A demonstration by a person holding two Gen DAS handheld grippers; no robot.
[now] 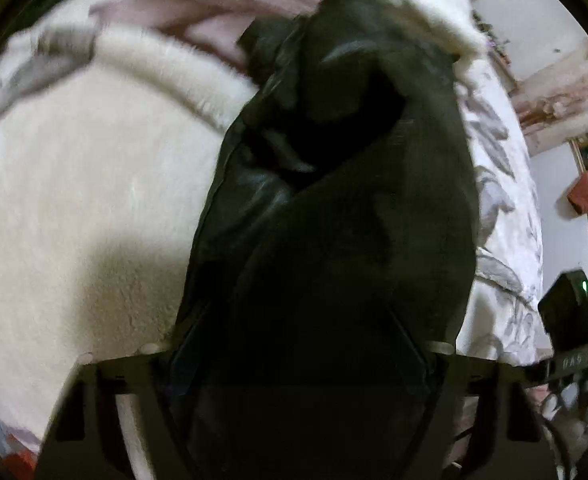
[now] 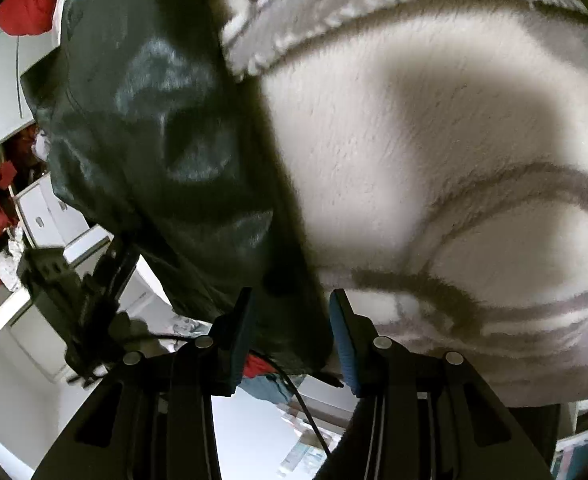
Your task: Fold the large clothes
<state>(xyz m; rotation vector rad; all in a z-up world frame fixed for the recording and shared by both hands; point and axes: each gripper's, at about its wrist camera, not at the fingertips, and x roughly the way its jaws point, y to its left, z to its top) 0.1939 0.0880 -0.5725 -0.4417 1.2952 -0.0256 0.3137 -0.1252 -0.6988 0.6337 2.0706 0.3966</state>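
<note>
**Left wrist view and right wrist view — dark garment over a white blanket**

1. Dark garment — large, black-green, with a slight sheen on its creases. In the left wrist view it fills the middle of the frame from top to bottom and drapes over the front of the left gripper. In the right wrist view the same garment hangs at left, its lower edge dropping between the fingers of the right gripper.

2. Left gripper — fingers almost wholly hidden under the cloth; only faint edges show. Cloth lies between them, but whether the pads press on it cannot be told.

3. Right gripper — partly open, a clear gap between the blue-padded fingers. The garment's edge sits in that gap against the left finger; a firm pinch cannot be confirmed.

4. White fleece blanket — fluffy, with grey bands, lying beside and beneath the garment; touching it along its edge.

5. Patterned bedding — white with grey leaves, right of the garment.

6. White drawers — at far left, closed; contents not visible.

7. Red cloth — top left corner, well apart from the garment.
</note>
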